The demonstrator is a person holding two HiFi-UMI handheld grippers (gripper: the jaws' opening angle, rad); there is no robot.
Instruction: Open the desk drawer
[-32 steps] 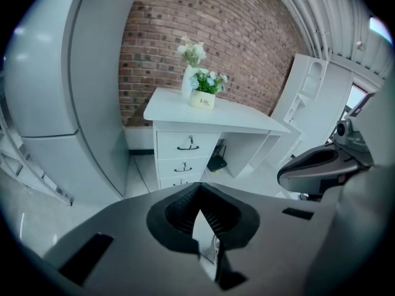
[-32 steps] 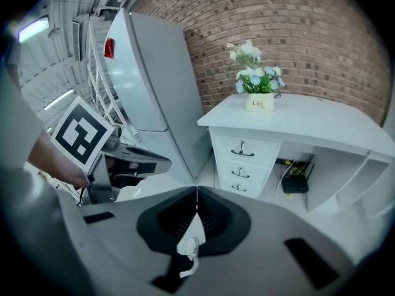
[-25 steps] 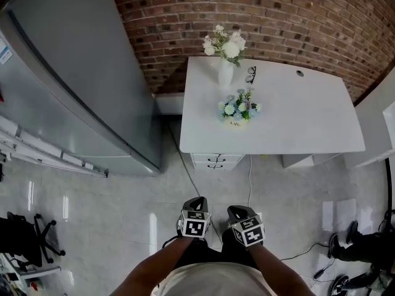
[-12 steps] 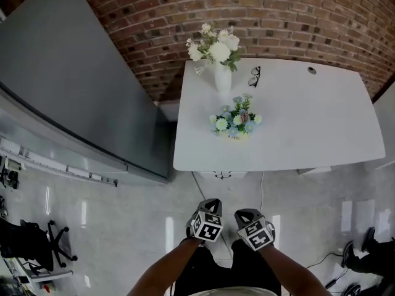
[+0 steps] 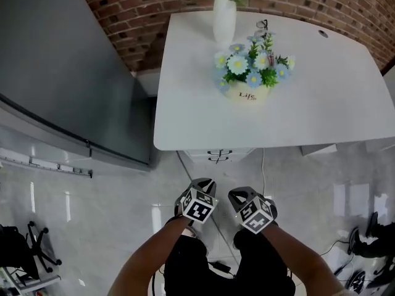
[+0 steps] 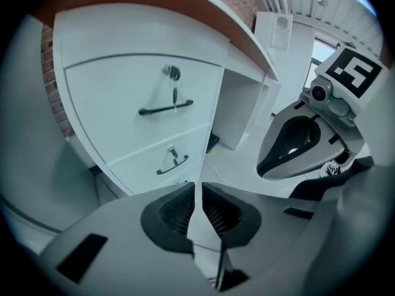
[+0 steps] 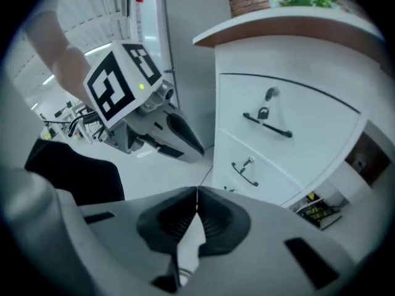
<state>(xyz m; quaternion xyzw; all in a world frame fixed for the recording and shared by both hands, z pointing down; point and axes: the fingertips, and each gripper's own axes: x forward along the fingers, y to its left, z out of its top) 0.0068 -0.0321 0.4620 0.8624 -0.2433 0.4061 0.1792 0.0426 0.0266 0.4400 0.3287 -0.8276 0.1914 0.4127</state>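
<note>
A white drawer unit (image 5: 217, 155) stands under the left end of the white desk (image 5: 185, 122). In the left gripper view its top drawer (image 6: 117, 94) has a black bar handle (image 6: 165, 108) and a key in the lock (image 6: 173, 74); a second drawer handle (image 6: 173, 164) is below. The right gripper view shows the same top handle (image 7: 266, 125) and lower handle (image 7: 245, 172). My left gripper (image 5: 203, 184) (image 6: 199, 189) and right gripper (image 5: 239, 194) (image 7: 197, 193) hang side by side over the floor, short of the drawers. Both are shut and hold nothing.
A tall grey cabinet (image 5: 62, 73) stands left of the desk against a brick wall (image 5: 123, 5). On the desk are a white vase (image 5: 224, 17), a pot of blue and white flowers (image 5: 252, 73) and glasses (image 5: 265, 24). A cable (image 5: 263, 165) runs down by the drawers.
The head has dropped and closed in on the desk, which now looms larger. Both grippers have sunk together toward the drawer unit, still shut.
</note>
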